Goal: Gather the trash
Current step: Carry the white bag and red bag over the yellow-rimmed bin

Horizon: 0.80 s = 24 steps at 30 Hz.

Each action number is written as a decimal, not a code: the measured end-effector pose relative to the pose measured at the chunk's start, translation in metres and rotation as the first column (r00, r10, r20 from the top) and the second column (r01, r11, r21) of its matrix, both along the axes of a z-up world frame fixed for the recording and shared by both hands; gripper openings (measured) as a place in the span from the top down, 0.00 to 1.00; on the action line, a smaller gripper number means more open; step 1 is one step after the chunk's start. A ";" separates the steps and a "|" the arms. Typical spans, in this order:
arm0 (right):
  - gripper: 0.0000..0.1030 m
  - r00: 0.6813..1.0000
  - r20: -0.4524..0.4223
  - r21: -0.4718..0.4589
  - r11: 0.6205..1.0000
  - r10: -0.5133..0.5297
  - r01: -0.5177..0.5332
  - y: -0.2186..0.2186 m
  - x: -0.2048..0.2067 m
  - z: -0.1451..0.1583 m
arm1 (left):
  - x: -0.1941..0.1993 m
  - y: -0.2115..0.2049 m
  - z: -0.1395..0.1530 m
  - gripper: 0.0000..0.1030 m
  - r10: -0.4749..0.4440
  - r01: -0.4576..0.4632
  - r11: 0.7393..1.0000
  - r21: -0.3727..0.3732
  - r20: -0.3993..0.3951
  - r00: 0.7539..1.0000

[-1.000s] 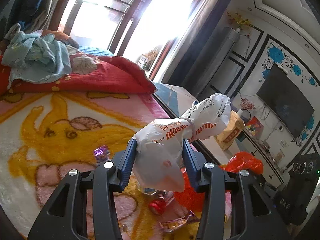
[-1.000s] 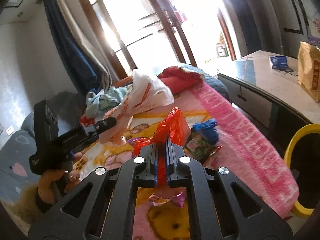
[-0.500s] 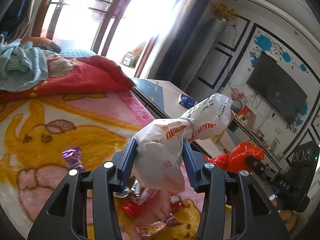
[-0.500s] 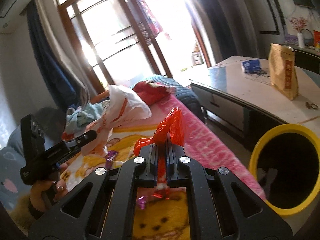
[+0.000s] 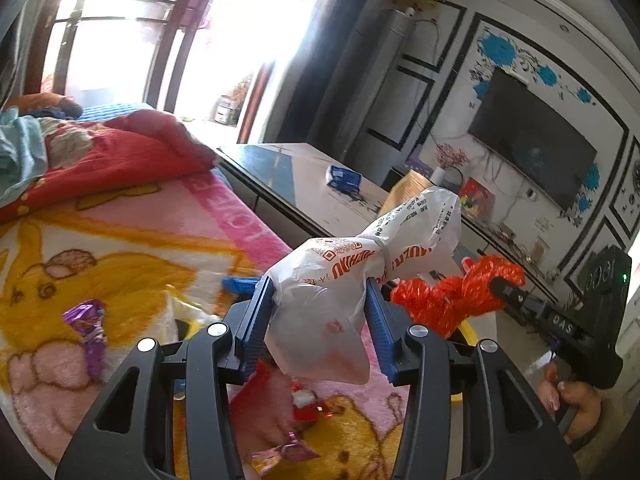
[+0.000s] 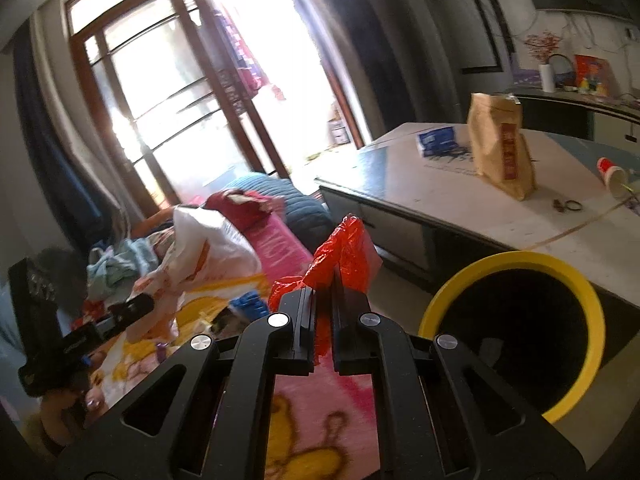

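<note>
My left gripper [image 5: 320,304] is shut on a knotted white plastic bag [image 5: 360,276] with orange print, held above the bed. My right gripper [image 6: 324,312] is shut on a crumpled red plastic wrapper [image 6: 344,256], which also shows in the left wrist view as the red wrapper [image 5: 452,296] at the tip of the other tool. A yellow-rimmed black bin [image 6: 516,336] stands on the floor just right of the right gripper. Loose trash lies on the blanket: a purple wrapper [image 5: 90,328], a red wrapper [image 5: 306,402] and a blue wrapper [image 5: 240,283].
The bed carries a pink and yellow cartoon blanket [image 5: 120,248] and a red quilt [image 5: 120,152]. A low table [image 6: 500,200] beside the bed holds a brown paper bag [image 6: 500,148] and a blue pack [image 6: 436,140]. A TV [image 5: 532,144] hangs on the far wall.
Both grippers have swung to the right, away from the bed's middle. The yellow-rimmed bin has come fully into the right wrist view, and the table now fills more of both views.
</note>
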State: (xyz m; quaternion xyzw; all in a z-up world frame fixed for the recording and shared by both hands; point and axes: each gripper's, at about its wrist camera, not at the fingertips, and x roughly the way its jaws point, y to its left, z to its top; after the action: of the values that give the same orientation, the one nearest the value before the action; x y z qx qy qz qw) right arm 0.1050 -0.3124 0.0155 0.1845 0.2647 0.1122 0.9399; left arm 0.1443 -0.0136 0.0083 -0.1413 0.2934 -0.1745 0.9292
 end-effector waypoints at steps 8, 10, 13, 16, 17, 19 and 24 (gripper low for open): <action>0.97 0.994 0.000 -0.010 0.993 -0.114 0.114 -0.038 -0.002 -0.002 | 0.008 -0.038 -0.003 0.57 -0.088 0.088 0.995 0.039 -0.002 0.996; 0.97 0.989 -0.003 -0.008 0.989 -0.149 0.149 -0.049 -0.003 -0.003 | 0.008 -0.047 -0.004 0.57 -0.108 0.108 0.993 0.047 -0.002 0.994; 0.97 0.982 -0.003 -0.009 0.982 -0.188 0.188 -0.064 -0.003 -0.004 | 0.008 -0.064 -0.005 0.57 -0.140 0.140 0.988 0.061 -0.003 0.990; 0.97 0.974 -0.003 -0.010 0.974 -0.226 0.226 -0.077 -0.004 -0.004 | 0.011 -0.078 -0.008 0.57 -0.170 0.170 0.983 0.070 -0.008 0.985; 0.97 0.971 -0.004 -0.013 0.971 -0.239 0.239 -0.081 -0.004 -0.005 | 0.012 -0.082 -0.009 0.57 -0.180 0.180 0.981 0.073 -0.009 0.984; 0.97 0.965 -0.005 -0.015 0.965 -0.261 0.261 -0.089 -0.004 -0.006 | 0.013 -0.091 -0.011 0.57 -0.201 0.201 0.976 0.083 -0.012 0.980; 0.97 0.951 -0.016 -0.028 0.951 -0.308 0.307 -0.104 -0.005 -0.010 | 0.016 -0.114 -0.018 0.57 -0.246 0.247 0.963 0.106 -0.022 0.969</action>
State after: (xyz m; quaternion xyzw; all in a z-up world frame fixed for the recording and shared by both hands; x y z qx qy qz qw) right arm 0.1004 -0.4166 0.0055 0.2127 0.2438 -0.0406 0.9453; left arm 0.1606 -0.1281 -0.0094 -0.0543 0.3215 -0.2723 0.9053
